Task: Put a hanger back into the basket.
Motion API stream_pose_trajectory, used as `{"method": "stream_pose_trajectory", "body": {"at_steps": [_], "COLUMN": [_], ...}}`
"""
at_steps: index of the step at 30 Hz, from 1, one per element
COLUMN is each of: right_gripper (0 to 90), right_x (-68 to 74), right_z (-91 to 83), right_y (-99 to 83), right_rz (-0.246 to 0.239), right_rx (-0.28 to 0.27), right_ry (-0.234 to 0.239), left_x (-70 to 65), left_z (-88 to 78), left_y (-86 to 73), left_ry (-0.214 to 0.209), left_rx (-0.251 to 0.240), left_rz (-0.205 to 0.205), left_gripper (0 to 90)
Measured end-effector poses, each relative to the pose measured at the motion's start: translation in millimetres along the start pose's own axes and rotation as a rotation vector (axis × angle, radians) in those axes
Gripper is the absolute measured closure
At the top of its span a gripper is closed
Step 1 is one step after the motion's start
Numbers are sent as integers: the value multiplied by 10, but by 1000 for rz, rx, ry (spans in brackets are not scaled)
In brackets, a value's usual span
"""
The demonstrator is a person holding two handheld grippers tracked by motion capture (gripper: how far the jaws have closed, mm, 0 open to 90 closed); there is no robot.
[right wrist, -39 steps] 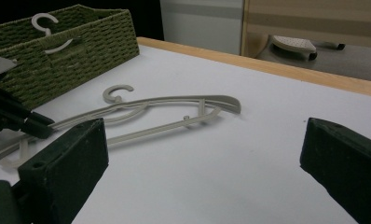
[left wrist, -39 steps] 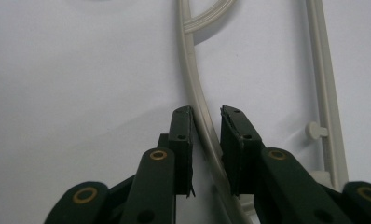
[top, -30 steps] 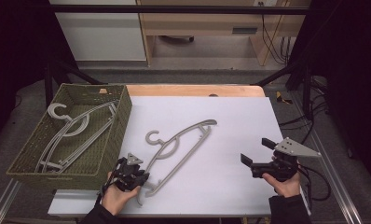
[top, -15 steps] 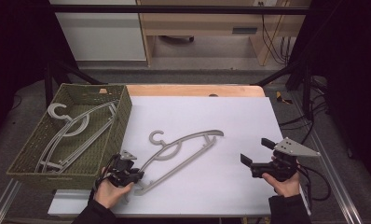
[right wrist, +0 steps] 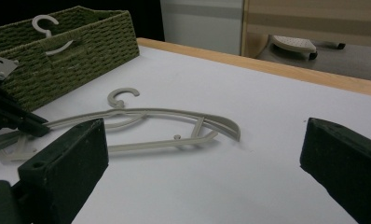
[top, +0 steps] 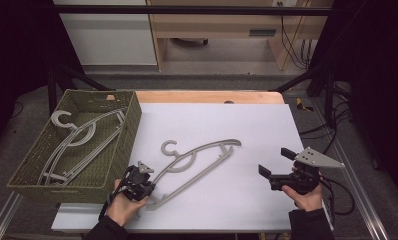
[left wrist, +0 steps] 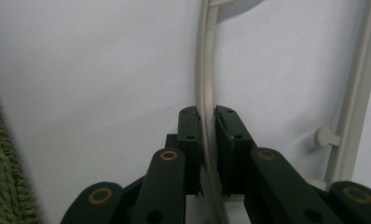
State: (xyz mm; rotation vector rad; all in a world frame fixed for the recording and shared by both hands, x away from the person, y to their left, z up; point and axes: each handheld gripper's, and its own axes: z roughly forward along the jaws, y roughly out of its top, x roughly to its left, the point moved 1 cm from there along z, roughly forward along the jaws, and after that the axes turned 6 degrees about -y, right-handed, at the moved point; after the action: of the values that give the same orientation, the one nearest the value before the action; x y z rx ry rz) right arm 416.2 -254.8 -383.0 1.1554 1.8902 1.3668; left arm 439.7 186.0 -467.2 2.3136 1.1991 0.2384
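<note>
A pale grey plastic hanger (top: pixel 203 153) lies slantwise on the white table (top: pixel 237 125), hook (top: pixel 169 147) toward the basket. My left gripper (top: pixel 141 184), at the near left, is shut on the hanger's curved upper arm close to its lower end. In the left gripper view the black jaws pinch that arm (left wrist: pixel 206 84), and the hanger's straight bar (left wrist: pixel 358 84) runs along the right. My right gripper (top: pixel 273 169) hovers open at the near right, apart from the hanger. The right gripper view looks between its wide-spread jaws at the hanger (right wrist: pixel 174 113) and the left gripper (right wrist: pixel 13 116).
A green woven basket (top: pixel 129 125) stands at the table's left edge with two similar hangers (top: pixel 72 142) inside; the basket (right wrist: pixel 81 44) is also in the right gripper view. A wooden strip (top: pixel 207 96) borders the table's far edge. Cables trail at the right.
The left gripper has turned the hanger: its far end swung to the right, so it lies flatter across the table. The right gripper has stayed in place.
</note>
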Motion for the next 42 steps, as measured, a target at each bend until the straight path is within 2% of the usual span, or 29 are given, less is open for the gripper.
{"method": "stream_pose_trajectory", "body": {"at_steps": [3,6,9,12,15,19,25,27,35,39,42], "right_gripper": [12,12,12,12,12,11,11,11,11,11,10], "right_x": [-7,-10,-10,-15,-15,-20,-33,-36,-41,-47,-48], "right_z": [-5,-5,-7,-13,-17,-19,-40,-47,-56,-59,-60], "right_y": [0,-3,-3,-1,1,0,7,9,14,15,15], "right_rz": [0,1,1,1,4,3,3,3,6,8,9], "right_rx": [1,4,2,-3,-4,-5,-10,-11,-14,-15,-15], "right_ry": [1,-1,-1,0,-2,-5,-10,-8,-10,-10,-10], "left_x": [33,16,-21,-34,-54,-85,-130,-130,-58,26,114], "left_z": [-8,-31,-116,-211,-297,-410,-581,-646,-965,-1141,-1250], "left_y": [-17,-36,-27,-21,-18,0,37,51,108,132,152], "left_ry": [-16,-22,-27,-52,-45,-12,7,2,19,38,62], "left_rx": [-16,-58,-101,-146,-186,-194,-235,-247,-312,-354,-355], "left_rz": [6,6,28,22,27,70,89,88,94,77,82], "left_gripper": [825,826,826,827,827,826,826,826,826,826,826]}}
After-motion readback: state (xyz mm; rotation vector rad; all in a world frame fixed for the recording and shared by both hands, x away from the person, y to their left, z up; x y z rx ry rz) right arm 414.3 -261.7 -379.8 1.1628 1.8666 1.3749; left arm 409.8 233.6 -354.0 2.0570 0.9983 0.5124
